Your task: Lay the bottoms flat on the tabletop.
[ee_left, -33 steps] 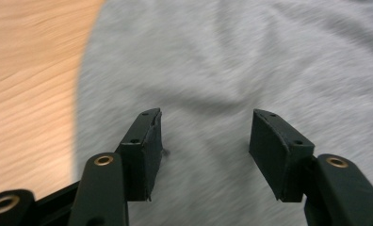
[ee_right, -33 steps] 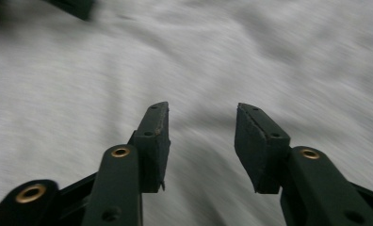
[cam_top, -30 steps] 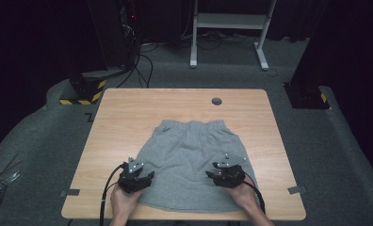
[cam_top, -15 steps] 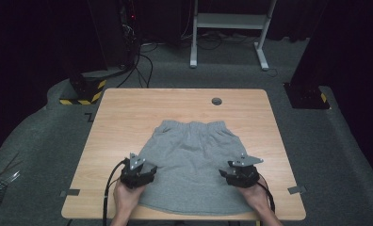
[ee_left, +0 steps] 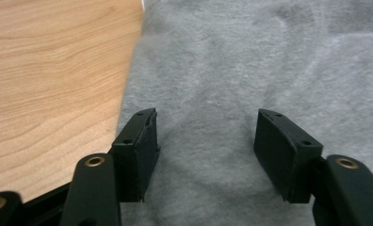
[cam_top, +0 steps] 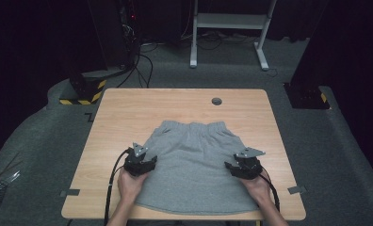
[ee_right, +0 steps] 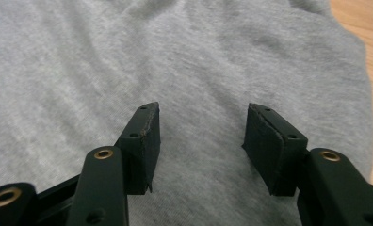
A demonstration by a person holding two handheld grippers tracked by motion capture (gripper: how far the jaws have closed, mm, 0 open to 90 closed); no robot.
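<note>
- A pair of grey shorts (cam_top: 194,165) lies flat on the near half of the table (cam_top: 128,113), waistband away from the person, hem at the near edge.
- The fabric is soft, heathered jersey with shallow wrinkles.
- The table is pale wood with rounded corners and a small dark round cap (cam_top: 216,101); grey carpet and dark equipment surround it.
- The left claw (ee_left: 206,136) and right claw (ee_right: 201,129) hang spread over the cloth, gripping nothing; both have just been opening.
</note>
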